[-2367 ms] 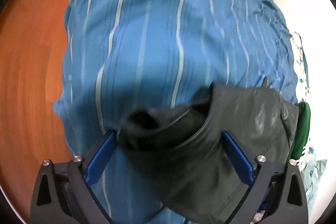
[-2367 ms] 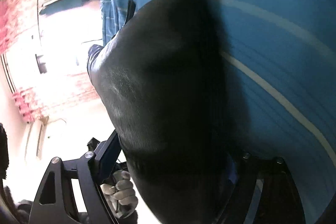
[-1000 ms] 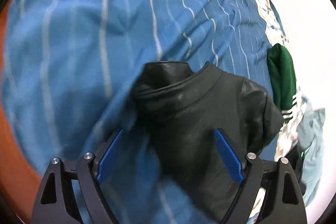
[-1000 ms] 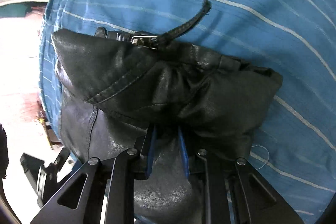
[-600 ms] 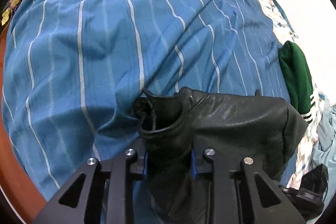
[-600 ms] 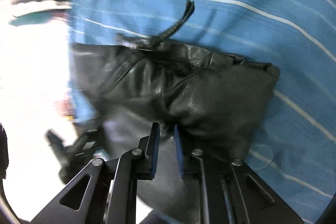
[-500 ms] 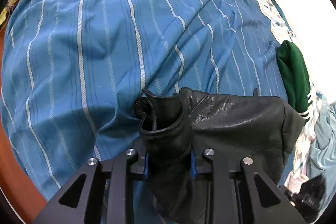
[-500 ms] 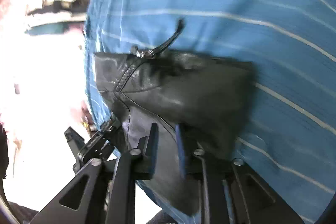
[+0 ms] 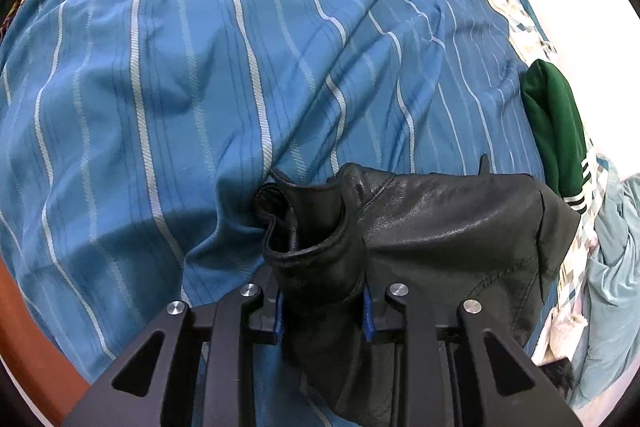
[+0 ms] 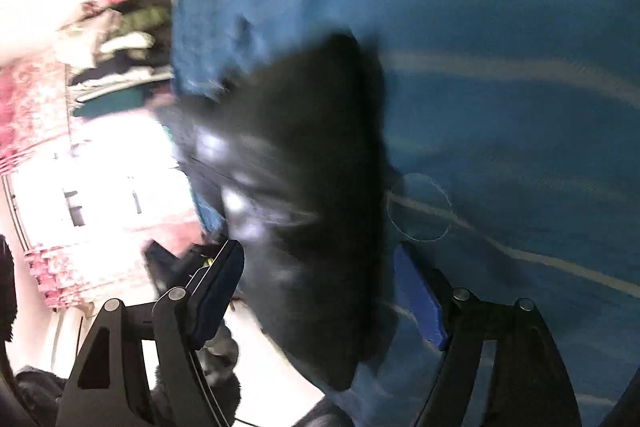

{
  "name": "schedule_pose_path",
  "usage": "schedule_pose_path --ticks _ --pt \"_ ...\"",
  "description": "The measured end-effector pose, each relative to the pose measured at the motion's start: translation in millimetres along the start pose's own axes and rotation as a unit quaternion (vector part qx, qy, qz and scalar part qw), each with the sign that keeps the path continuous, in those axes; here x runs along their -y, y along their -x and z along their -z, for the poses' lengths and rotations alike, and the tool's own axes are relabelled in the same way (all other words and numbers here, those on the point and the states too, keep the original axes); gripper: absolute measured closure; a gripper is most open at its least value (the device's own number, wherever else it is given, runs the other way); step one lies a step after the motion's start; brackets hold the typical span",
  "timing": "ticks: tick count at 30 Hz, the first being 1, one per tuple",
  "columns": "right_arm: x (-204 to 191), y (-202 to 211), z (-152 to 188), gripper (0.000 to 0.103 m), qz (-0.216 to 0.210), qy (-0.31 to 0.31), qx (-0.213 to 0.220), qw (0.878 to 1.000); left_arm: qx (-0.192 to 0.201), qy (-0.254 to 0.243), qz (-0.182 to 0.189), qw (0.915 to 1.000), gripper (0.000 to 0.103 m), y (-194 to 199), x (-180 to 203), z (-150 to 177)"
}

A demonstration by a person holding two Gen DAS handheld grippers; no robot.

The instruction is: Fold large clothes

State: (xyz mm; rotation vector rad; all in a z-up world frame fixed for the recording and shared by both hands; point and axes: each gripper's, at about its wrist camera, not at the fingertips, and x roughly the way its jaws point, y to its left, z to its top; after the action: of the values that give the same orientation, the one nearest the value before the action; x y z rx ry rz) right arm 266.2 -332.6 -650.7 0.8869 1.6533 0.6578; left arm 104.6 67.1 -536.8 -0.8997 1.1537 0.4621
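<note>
- Across both views a blue striped sheet (image 9: 224,75) covered the surface, and the black leather jacket (image 9: 452,227) lay bundled on it near the edge, with a green garment (image 9: 554,123) just beside the sheet's far side.
- On the sheet, the jacket looked partly folded; a tidy fold likely called for drawing the held edge flat and level across the body, not bunching it.
- At the jacket's rolled collar or cuff, the left gripper (image 9: 322,311) was clamped tight on the leather, which stood up between its fingers.
- Over the jacket's other end, the right gripper (image 10: 320,291) hung with its jaws spread wide, the leather lying between them; the blur hid whether either pad touched it.
- Judged from this, the right side needed a fresh, firm hold before any pull.
</note>
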Motion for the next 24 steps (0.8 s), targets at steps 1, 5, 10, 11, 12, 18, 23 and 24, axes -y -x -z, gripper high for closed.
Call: schedule_pose_path --ticks 1,5,10,11,12,18,23,24 --pt "2.1 -10.1 -2.5 0.025 -0.006 0.003 -0.002 1.0 -0.003 0.0 0.002 1.0 0.079 -0.2 -0.4 -0.6" --pt "-7.2 -42.4 -21.3 0.027 -0.038 0.014 0.024 0.999 -0.017 -0.004 0.006 0.9998 0.079 2.8 -1.7 -6.2" --pt "-27.5 -26.4 -16.9 0.053 -0.071 0.013 0.067 0.995 -0.034 -0.013 0.007 0.9993 0.079 13.7 1.9 -14.9" --pt "-35.0 -27.1 -15.9 0.056 -0.076 0.013 0.071 0.995 -0.033 -0.018 0.008 0.9992 0.08 18.3 4.6 -15.9" --pt "-41.3 -23.2 -11.9 0.057 -0.083 0.009 0.075 0.994 -0.029 -0.025 0.009 0.9992 0.08 25.7 8.2 -17.0" --pt "-97.7 6.6 4.5 0.059 -0.102 0.013 0.086 0.991 -0.014 -0.054 0.03 0.998 0.081 78.2 34.4 -34.3" --pt "-147.4 37.1 -11.1 0.06 -0.122 0.028 0.1 0.987 0.013 -0.077 0.06 0.9951 0.081 114.4 80.6 -62.0" --pt "-158.4 45.5 -20.4 0.06 -0.128 0.031 0.106 0.986 0.019 -0.081 0.068 0.9942 0.081 118.3 94.2 -68.7"
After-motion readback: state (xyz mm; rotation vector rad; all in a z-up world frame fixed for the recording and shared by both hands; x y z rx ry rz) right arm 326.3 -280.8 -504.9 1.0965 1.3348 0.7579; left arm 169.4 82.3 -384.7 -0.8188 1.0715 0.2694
